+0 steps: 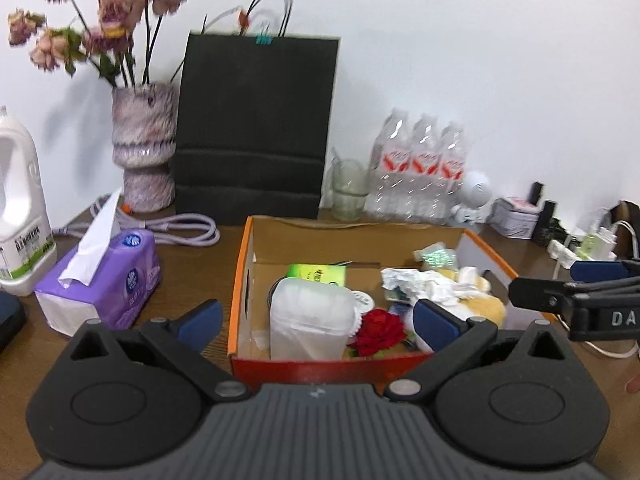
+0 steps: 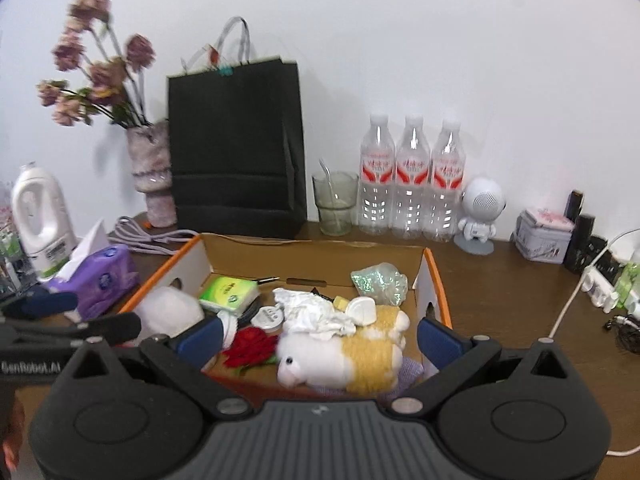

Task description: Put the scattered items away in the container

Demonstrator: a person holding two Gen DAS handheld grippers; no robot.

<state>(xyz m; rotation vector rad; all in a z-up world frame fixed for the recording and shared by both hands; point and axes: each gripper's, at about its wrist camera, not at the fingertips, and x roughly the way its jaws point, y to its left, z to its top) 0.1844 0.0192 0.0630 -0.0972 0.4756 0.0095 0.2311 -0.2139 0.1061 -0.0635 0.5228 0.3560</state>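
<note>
The left gripper (image 1: 320, 320) is seen with its jaws spread wide and nothing clamped between them. Beyond and between the jaws the orange cardboard box (image 1: 240, 280) is found, standing on the brown table (image 1: 192, 264). Between the jaws, inside the box, a white plastic container (image 1: 308, 320) and a red artificial flower (image 1: 380, 330) are seen side by side. Just behind the right jaw a crumpled white paper (image 1: 420, 280) and part of a yellow and white plush toy (image 1: 486, 308) are lying. Farther back in the box a green packet (image 1: 318, 274) is resting. Outside the left jaw a purple tissue pack (image 1: 108, 284) is placed on the table, near the box.

The right gripper (image 2: 320, 340) is likewise released, its jaws held fully apart with nothing pressed by the pads. Between the jaws the plush toy (image 2: 344, 356) is lying in the near part of the box (image 2: 436, 276), free of both pads. Beside the left jaw the red flower (image 2: 252, 346) is seen. Beyond the jaws the crumpled paper (image 2: 312, 310), a white round lid (image 2: 269, 317), the green packet (image 2: 229, 291) and a glittery clear bag (image 2: 380, 282) are all held in the box. The other gripper is visible at the left edge, outside the left jaw.

Well beyond both pairs of jaws a black paper bag (image 2: 236, 152), three water bottles (image 2: 412, 184) and a vase of dried flowers (image 2: 154, 176) are lined along the wall.
</note>
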